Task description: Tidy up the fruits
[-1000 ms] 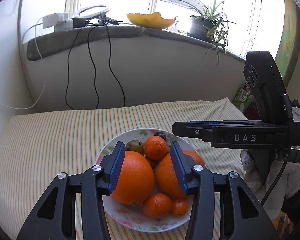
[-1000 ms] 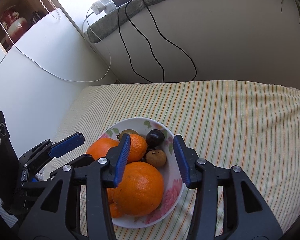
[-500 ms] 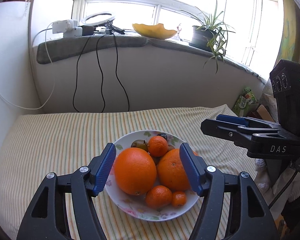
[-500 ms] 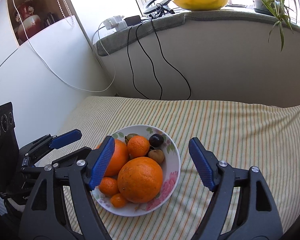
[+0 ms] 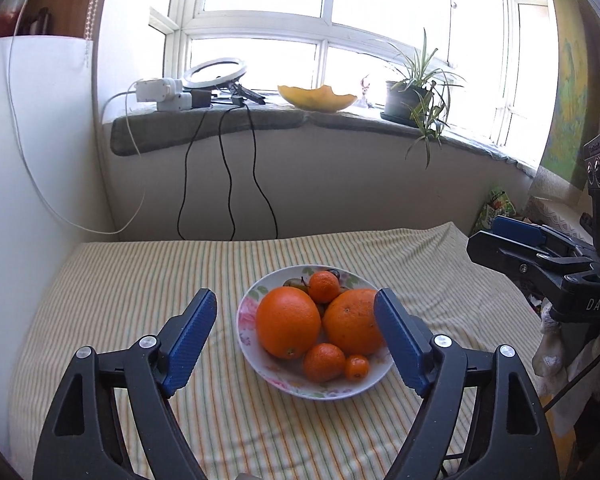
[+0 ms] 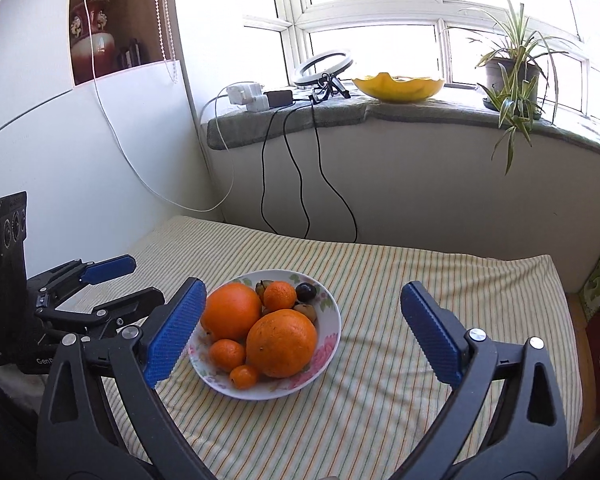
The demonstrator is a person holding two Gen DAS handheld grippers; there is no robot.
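Two dark fruits (image 6: 305, 291) half-hidden, bowl (image 6: 332, 322) rim cropped

A home, prob. a bedroom or living rm w/ a bay window (image 6: 380, 8). Evidence: padded windowsill (image 6: 340, 120) carrying a potted spider plant (image 6: 512, 76), a yellow dish (image 6: 398, 88), a ring light (image 6: 324, 66) and chargers (image 6: 248, 96) w/ cables hanging down the wall. A wall niche holds a red vase (image 6: 92, 36); blind cord beside it. A striped cloth (image 6: 380, 280) covers a soft flat surface, poss. a bed, w/ a floral bowl (image 6: 328, 320) of fruit on it. Daylight only, domestic clutter at right edge.
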